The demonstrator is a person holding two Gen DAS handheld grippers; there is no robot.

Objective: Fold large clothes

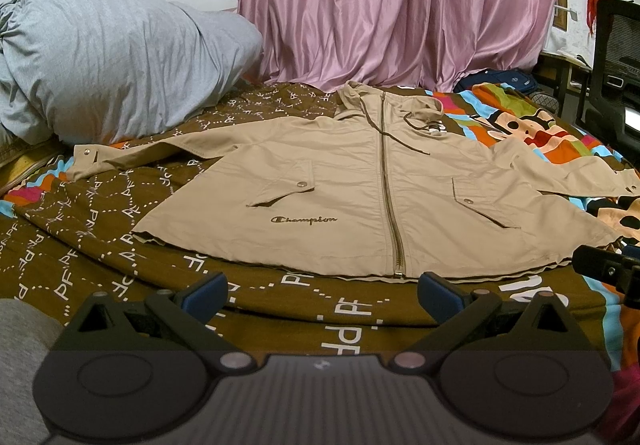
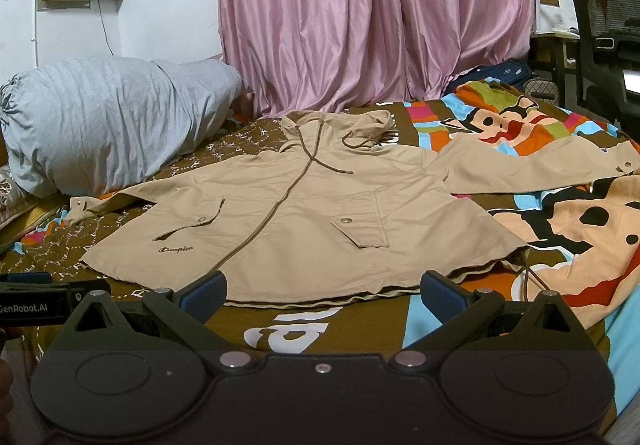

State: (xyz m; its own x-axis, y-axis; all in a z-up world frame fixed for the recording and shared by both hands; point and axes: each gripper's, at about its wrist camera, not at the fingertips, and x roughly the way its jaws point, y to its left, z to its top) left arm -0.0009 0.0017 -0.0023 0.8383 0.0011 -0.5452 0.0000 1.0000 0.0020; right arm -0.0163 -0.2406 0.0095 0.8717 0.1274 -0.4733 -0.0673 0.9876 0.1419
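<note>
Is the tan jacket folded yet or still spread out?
Spread out. The tan jacket lies flat on the bed, front up and zipped, with both sleeves out to the sides and no fold made.

A tan jacket (image 1: pixel 360 189) with brown zip and lettering lies on a brown bedspread (image 1: pixel 100 245) printed with white dotted letters and a bright cartoon in orange, blue and green. Pink curtains (image 1: pixel 400 5) hang behind, beside a grey pillow (image 1: pixel 120 61).

Office chair (image 2: pixel 604 25) cut off at R edge

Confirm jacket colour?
Tan/beige jacket with a darker brown zipper and chest logo; clearest in the left wrist view.
</note>
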